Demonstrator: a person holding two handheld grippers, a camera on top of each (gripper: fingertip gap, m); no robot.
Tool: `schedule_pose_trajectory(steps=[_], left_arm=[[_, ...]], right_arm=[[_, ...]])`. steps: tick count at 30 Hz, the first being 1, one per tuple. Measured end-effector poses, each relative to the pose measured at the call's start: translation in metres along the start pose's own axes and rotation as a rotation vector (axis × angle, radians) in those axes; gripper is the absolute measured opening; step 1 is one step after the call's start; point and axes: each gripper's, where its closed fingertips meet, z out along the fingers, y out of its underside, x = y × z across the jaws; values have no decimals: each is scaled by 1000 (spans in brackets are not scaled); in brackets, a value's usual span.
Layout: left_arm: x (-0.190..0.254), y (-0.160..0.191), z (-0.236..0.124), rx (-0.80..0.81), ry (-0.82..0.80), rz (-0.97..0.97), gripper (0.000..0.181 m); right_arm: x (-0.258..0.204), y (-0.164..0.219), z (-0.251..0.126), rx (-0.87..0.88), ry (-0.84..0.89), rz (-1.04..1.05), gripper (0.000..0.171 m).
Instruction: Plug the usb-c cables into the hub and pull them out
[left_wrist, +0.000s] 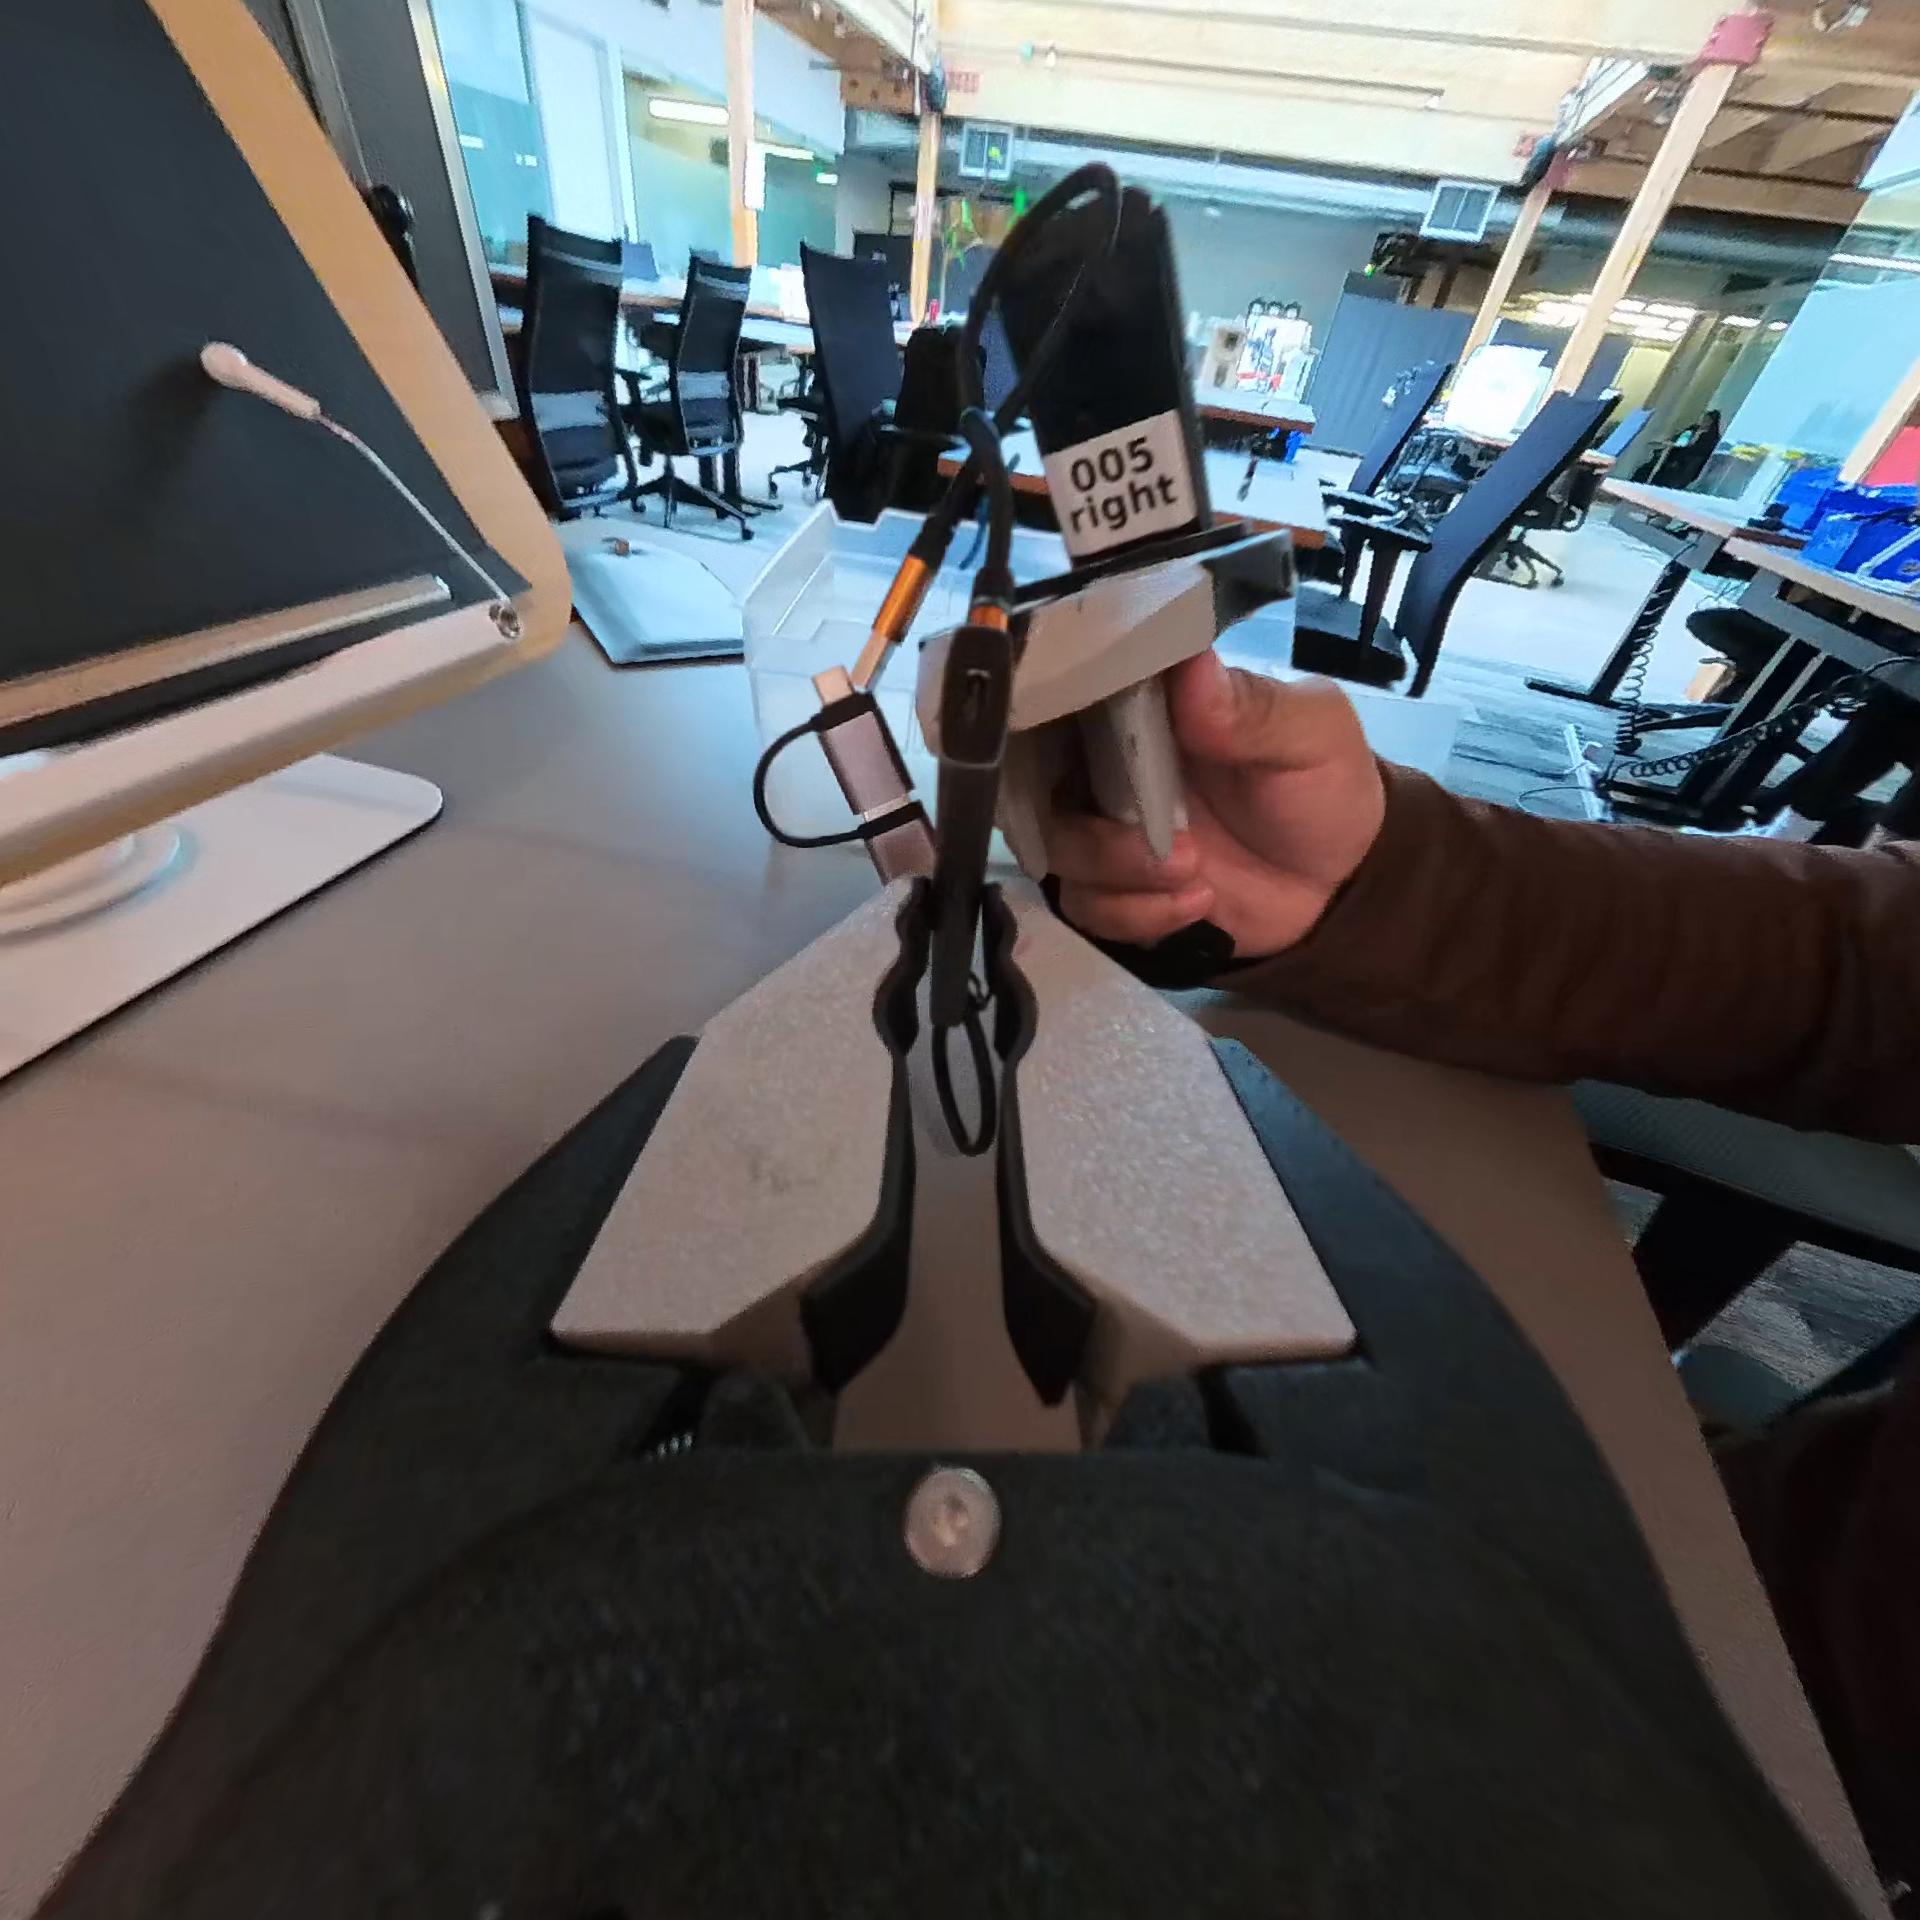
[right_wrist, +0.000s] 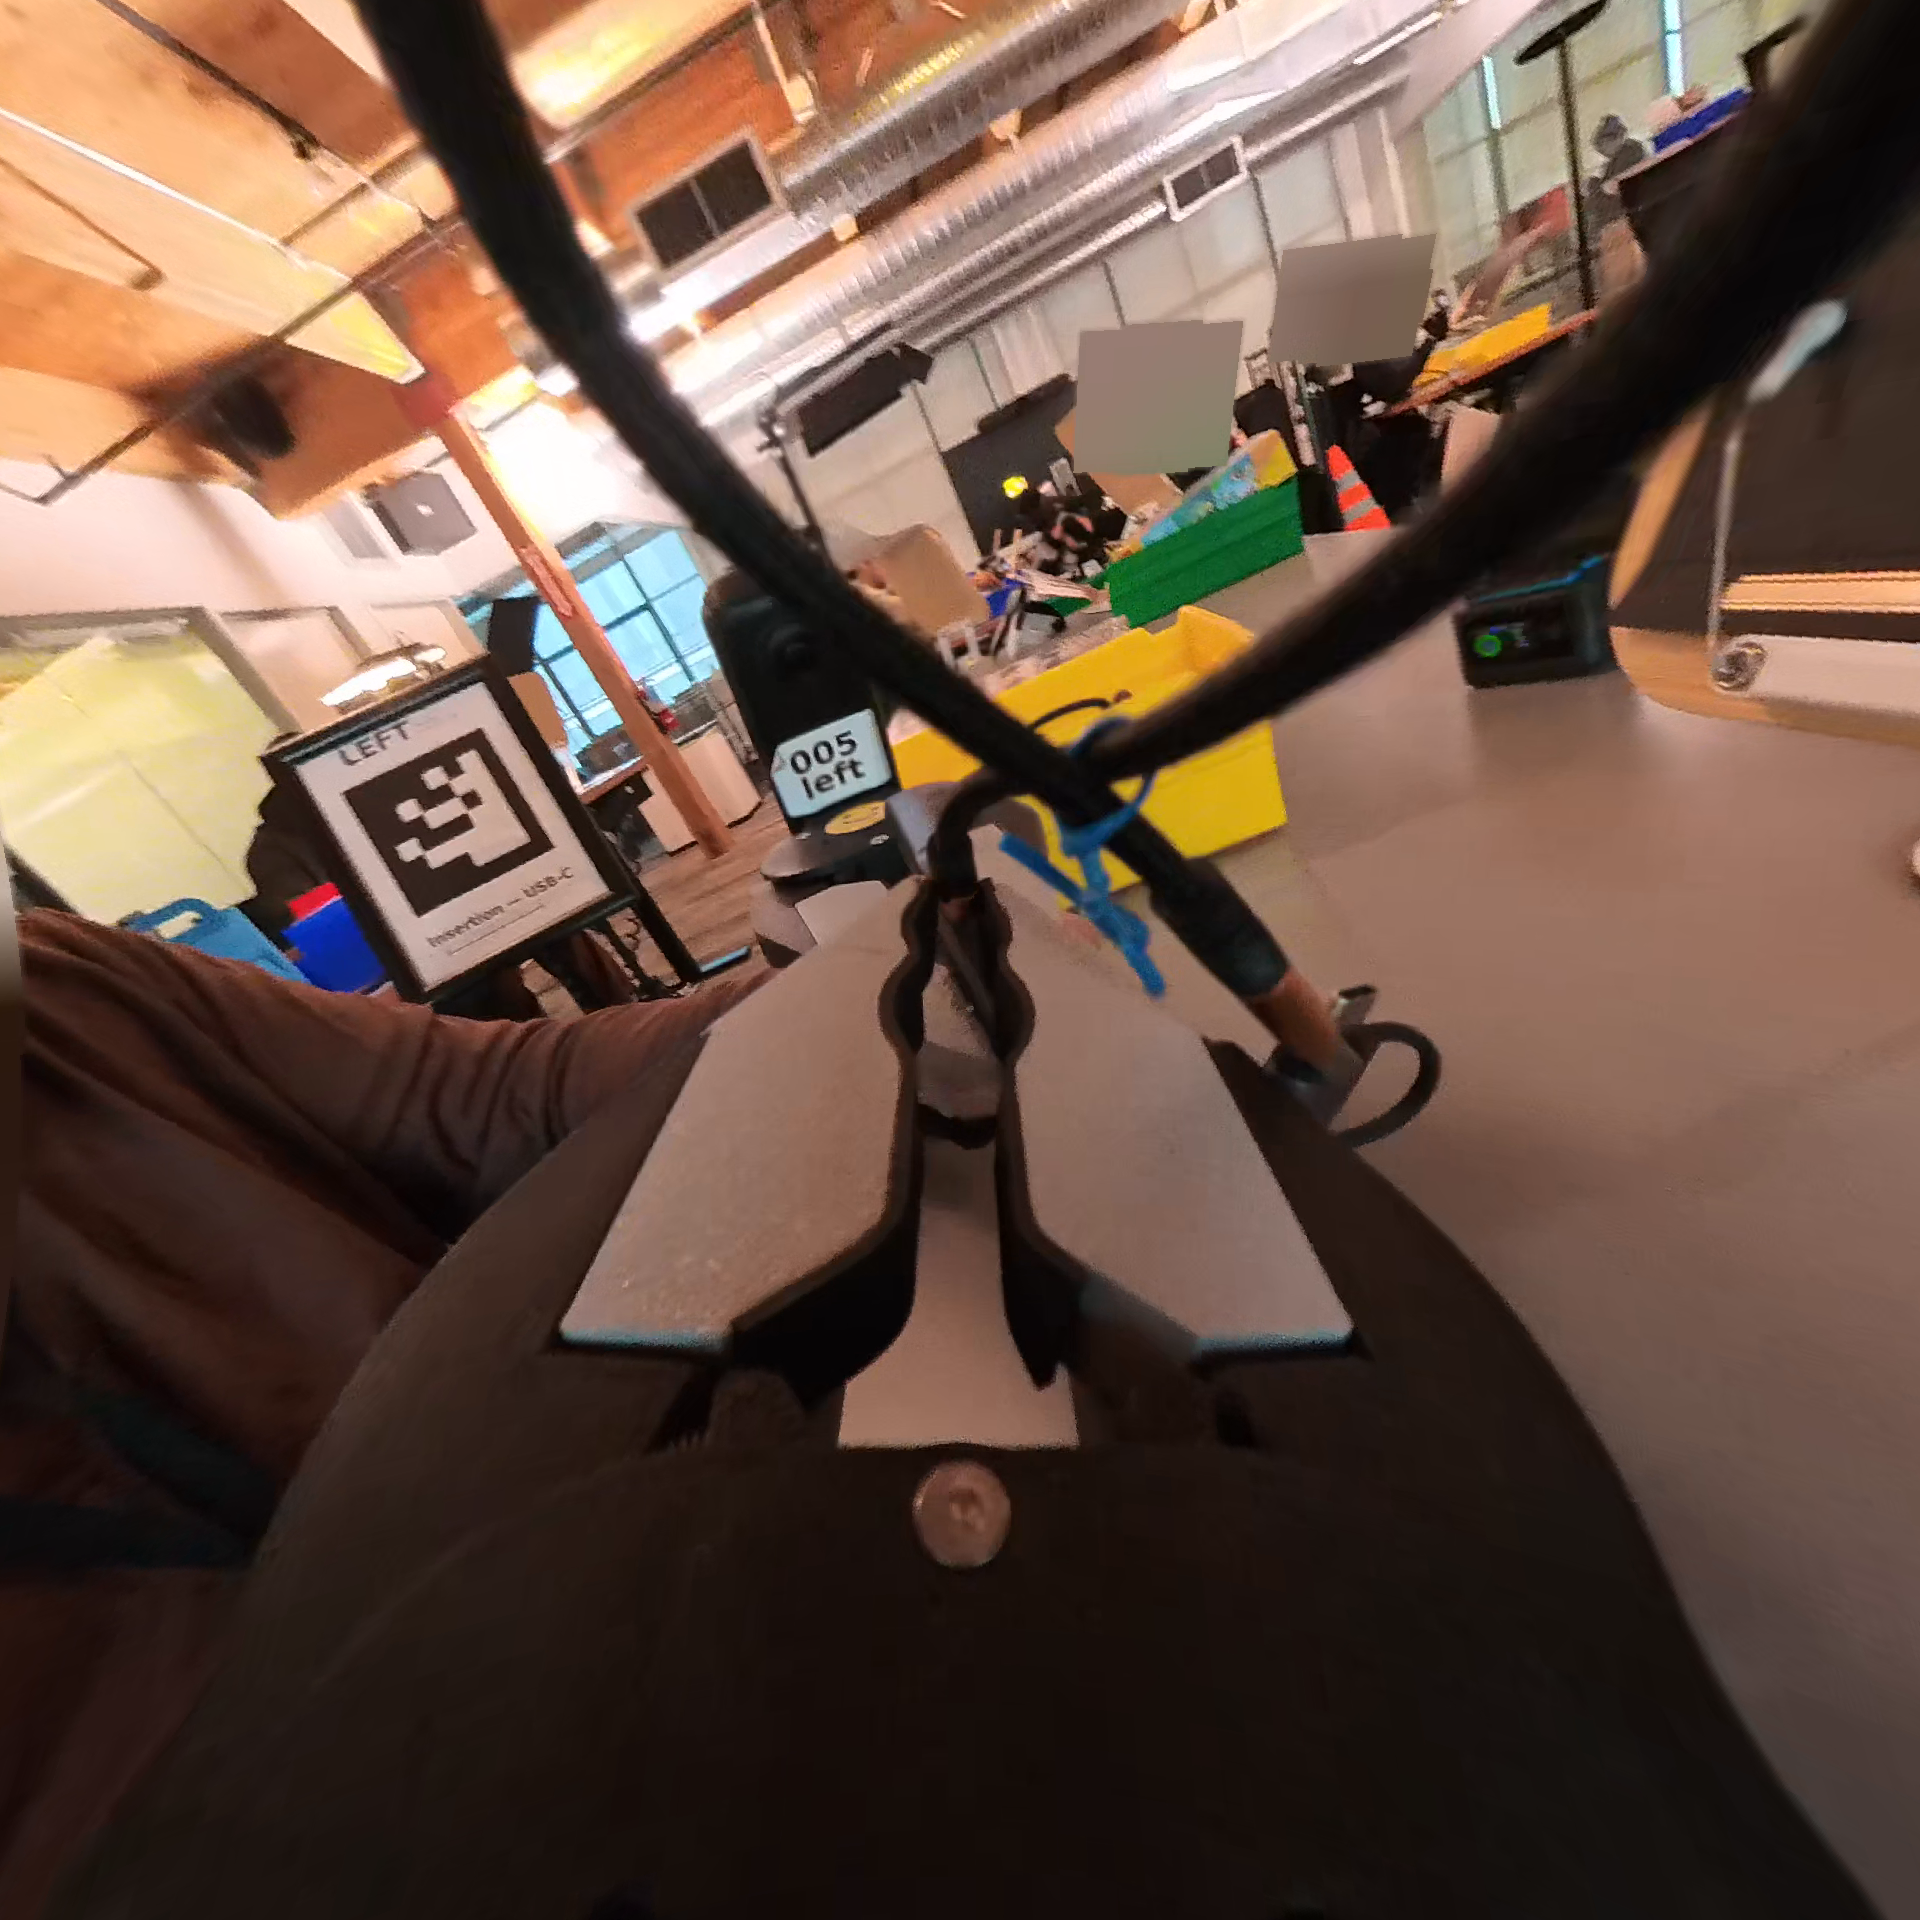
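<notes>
A: What is seen of the room and the surface?

B: A smooth grey-beige surface (left_wrist: 582, 790) is shown under both grippers. A white-framed monitor on a round white stand (left_wrist: 187, 499) is placed at its left edge in the left wrist view. In the right wrist view a yellow plastic bin (right_wrist: 1195, 748) and a small black device with a lit green display (right_wrist: 1532, 639) are set farther back on it. Black office chairs (left_wrist: 675, 384), wooden posts and long desks are seen in an open office beyond. A framed black-and-white marker sign (right_wrist: 447, 821) is stood near the brown sleeve (right_wrist: 312, 1122).

A: How are the jaws held?

B: The jaws of the left gripper (left_wrist: 951, 925) are closed on the slim dark grey hub (left_wrist: 961, 790), which is held upright above the surface. The jaws of the right gripper (right_wrist: 956, 935) are nearly closed on a black usb-c cable plug (right_wrist: 961, 883) at the hub's top end; whether it is seated cannot be told.

A: And the other cables?

B: A second black cable with an orange-collared plug (left_wrist: 896, 613) is hung just beside the hub, with a pinkish metal adapter (left_wrist: 868, 769) below it. A blue plastic tie (right_wrist: 1101, 883) is seen where the cables cross.
</notes>
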Motion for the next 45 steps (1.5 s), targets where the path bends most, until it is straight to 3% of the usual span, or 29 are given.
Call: schedule_pose_trajectory(steps=[9,15,18,23,28,35,45], left_arm=[[17,0,5,-17,-6,177,5],[-36,15,-11,-255,-377,493,6],[-50,25,-16,-356,-457,600,6],[-48,44,-12,-446,-407,658,5],[-35,46,-11,-430,-304,634,5],[-8,47,-11,-381,-94,470,6],[-1,38,-8,-299,-71,453,6]], right_arm=[[-25,11,13,-72,-85,-105,3],[10,16,-1,-211,211,-313,14],[20,22,-7,-313,344,-494,14],[14,32,-1,-392,387,-687,29],[29,45,-10,-539,474,-828,15],[13,52,-4,-520,361,-790,8],[7,45,-6,-457,295,-659,5]])
